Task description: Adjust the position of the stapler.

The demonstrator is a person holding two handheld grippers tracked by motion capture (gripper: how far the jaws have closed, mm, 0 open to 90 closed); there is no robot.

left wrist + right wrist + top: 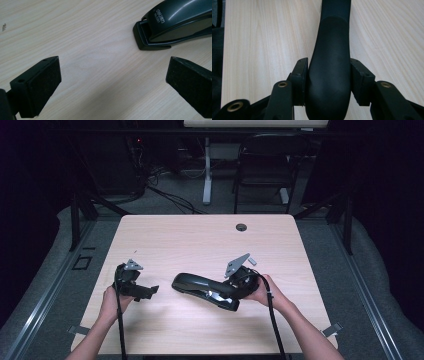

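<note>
Nearest, at 5 o'clock on the wooden table (165, 240): right gripper (239, 281), both pads pressed flush against the rounded rear of a black stapler (204, 291), jaws narrowed to the body's width. Seen along those jaws, smooth curved plastic (329, 82) between 2 flat pads; likely risk a slip or twist under any lift, grip sitting far back with the long nose unsupported. At 7 o'clock: left gripper (135, 286), jaws spread wide, holding nothing, pads (43, 82) hovering over bare wood. Stapler's front end (172, 25) just beyond at 1 o'clock from that gripper; possible knock if swung in carelessly. Farther off, a cable hole (241, 227) at 12 o'clock.
</note>
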